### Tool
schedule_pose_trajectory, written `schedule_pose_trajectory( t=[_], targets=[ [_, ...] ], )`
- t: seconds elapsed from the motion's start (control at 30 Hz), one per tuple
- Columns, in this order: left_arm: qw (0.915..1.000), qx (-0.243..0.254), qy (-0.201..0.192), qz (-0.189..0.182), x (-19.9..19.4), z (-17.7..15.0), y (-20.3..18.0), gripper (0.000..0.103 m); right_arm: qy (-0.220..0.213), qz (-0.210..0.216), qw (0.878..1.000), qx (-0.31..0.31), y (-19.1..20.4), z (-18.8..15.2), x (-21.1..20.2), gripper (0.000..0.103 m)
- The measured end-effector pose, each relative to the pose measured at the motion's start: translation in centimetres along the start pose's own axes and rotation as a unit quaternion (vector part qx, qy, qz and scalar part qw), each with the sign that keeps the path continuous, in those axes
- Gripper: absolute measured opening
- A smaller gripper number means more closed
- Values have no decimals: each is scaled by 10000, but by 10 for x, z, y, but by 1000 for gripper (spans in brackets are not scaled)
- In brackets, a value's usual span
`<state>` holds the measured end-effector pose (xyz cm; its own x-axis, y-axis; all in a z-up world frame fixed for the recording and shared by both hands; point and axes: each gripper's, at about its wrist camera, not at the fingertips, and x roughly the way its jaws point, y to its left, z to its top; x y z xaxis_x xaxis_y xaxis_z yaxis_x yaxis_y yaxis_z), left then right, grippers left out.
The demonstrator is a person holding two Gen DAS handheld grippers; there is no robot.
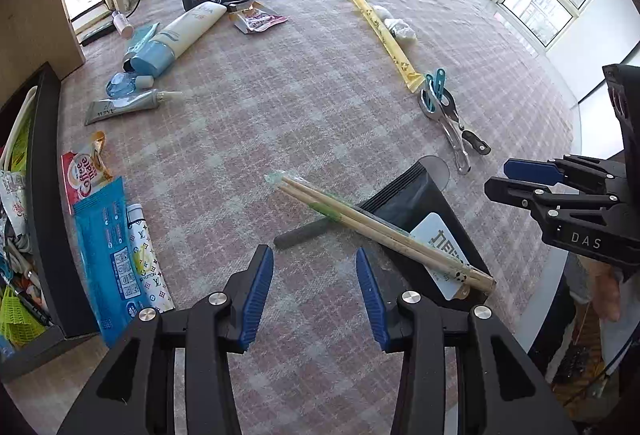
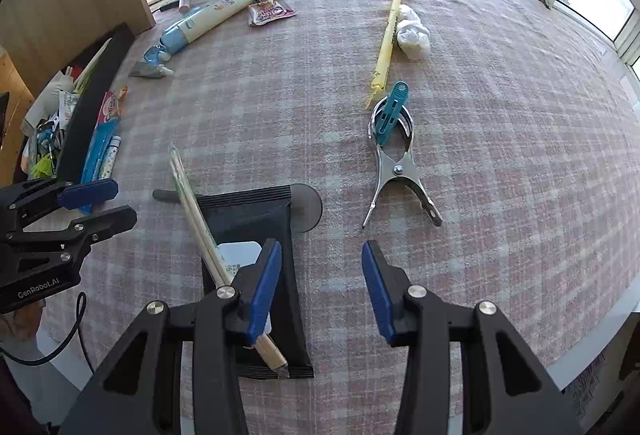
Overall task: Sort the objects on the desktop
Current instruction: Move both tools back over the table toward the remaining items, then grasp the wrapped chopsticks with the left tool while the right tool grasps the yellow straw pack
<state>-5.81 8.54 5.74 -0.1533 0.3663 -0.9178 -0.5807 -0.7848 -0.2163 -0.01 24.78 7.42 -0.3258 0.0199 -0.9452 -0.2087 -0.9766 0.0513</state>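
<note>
Two grippers: both hang over the checked tablecloth (image 2: 480,115), each with nothing between its blue pads.
Left gripper (image 1: 316,291): fingers stand moderately wide and empty over bare cloth.
Right gripper (image 2: 322,287): fingers likewise parted and empty; left pad (image 2: 264,287) overlaps the black pouch in view, contact cannot be told.
Chopsticks (image 1: 380,231): wooden pair lying across the black pouch (image 2: 256,219) and its white card (image 1: 436,239), at 1 o'clock of the left gripper.
Metal clamp (image 2: 396,171): at 12 o'clock of the right gripper, a teal clip (image 2: 390,111) through its loop.
Yellow sleeve (image 2: 386,43): beyond the clamp, white wad (image 2: 414,35) just beside it.
Tubes (image 1: 176,35): grouped at 10 o'clock in the left wrist view.
Black tray (image 1: 48,195): at 9 o'clock, packed with items; blue packet (image 1: 108,255) beside its wall.
</note>
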Motion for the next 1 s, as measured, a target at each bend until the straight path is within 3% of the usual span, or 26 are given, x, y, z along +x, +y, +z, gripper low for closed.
schedule_pose_trajectory(
  t=[0.3, 0.73, 1.0],
  targets=[
    [9979, -457, 403, -232, 24, 9, -26, 45, -71, 39, 9985, 544, -60, 16, -5, 42],
    [9946, -929, 430, -157, 24, 8, -25, 45, -98, 96, 9996, 230, -78, 69, 19, 42],
    [9902, -1261, 581, -153, 31, 17, -21, 45, -42, 280, 9992, 290, -81, 129, 35, 41]
  ],
)
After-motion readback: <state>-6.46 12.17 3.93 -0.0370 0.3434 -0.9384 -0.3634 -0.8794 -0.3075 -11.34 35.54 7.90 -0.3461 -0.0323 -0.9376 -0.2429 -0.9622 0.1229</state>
